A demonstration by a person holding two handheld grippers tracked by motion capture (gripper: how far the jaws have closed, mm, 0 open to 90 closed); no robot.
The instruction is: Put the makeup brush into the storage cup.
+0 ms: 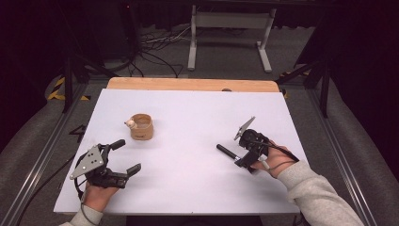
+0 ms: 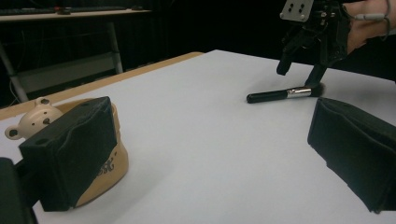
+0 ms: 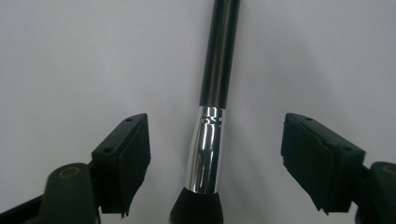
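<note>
- Table first: it is big, white and flat, so small things lie still on it and are easy to reach.
- Right gripper comes next. Its two black jaws are spread wide, one on each side of the brush, and they do not touch it. I think it hangs just over the brush so it can close and pick it up.
- Left gripper rests low near the front left of the table. Its jaws are spread too and hold nothing. It seems to wait there, out of the way.
- Cup stands upright at the back left, well apart from the brush. It is tan and open on top, so it may be where the brush goes.
- Brush lies flat on the table at the right side. Its black handle points away from the right gripper, its shiny silver neck sits between the jaws, and its soft dark tip is nearest the hand.
- Bear is the smallest thing: a little cream bear head on the rim of the cup.
</note>
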